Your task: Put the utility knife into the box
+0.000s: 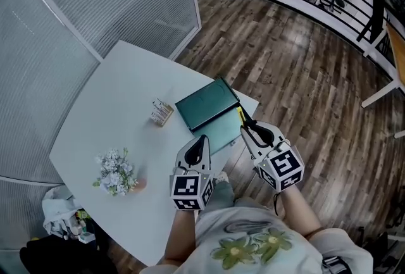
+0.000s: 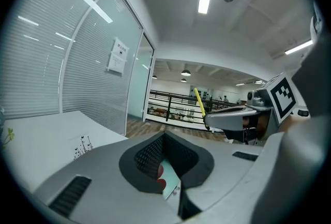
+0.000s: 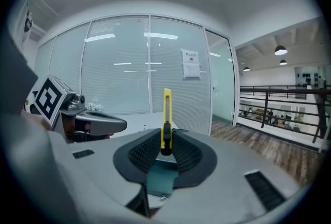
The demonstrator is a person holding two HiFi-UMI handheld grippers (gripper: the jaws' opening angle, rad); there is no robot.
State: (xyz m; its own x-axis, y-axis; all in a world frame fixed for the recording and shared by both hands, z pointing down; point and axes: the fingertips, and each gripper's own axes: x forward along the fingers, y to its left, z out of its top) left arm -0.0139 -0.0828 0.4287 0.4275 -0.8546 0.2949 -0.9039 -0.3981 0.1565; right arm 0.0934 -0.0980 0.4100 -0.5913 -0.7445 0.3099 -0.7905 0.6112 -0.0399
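– White table point(image 1: 120, 95), left side: what is located there?

– A small bunch of pale flowers point(image 1: 114, 171) lies near the left edge. A small carton point(image 1: 161, 112) stands further in, well apart from the flowers.

– Next item to the right?

– The teal box point(image 1: 207, 105). It rests near the table's right corner. A darker flat part lies farther from the person, and a paler part adjoins it on the near side. Whether the darker part is a lid cannot be determined.

– State of the left gripper point(image 1: 202, 140)?

– Its tips are over the paler part of the box. In the left gripper view, the left gripper point(image 2: 165, 134) has its jaws brought together at the tips, with nothing clamped between them. A teal and red patch shows through the hollow behind the pads; what it is cannot be told.

– State of the right gripper point(image 1: 247, 124)?

– It is just beside the box's right edge. In the right gripper view, the right gripper point(image 3: 166, 141) has its pads pressed on the black lower part of the utility knife point(image 3: 166, 114).

– Position of the knife?

– The yellow body projects past the jaw tips. In the head view, the utility knife point(image 1: 241, 116) is next to the right side of the box, not inside it. The left gripper view also shows the knife point(image 2: 198, 99) standing out from the right gripper point(image 2: 232, 117).

– Beyond the table on the right?

– Wooden floor point(image 1: 304, 64).
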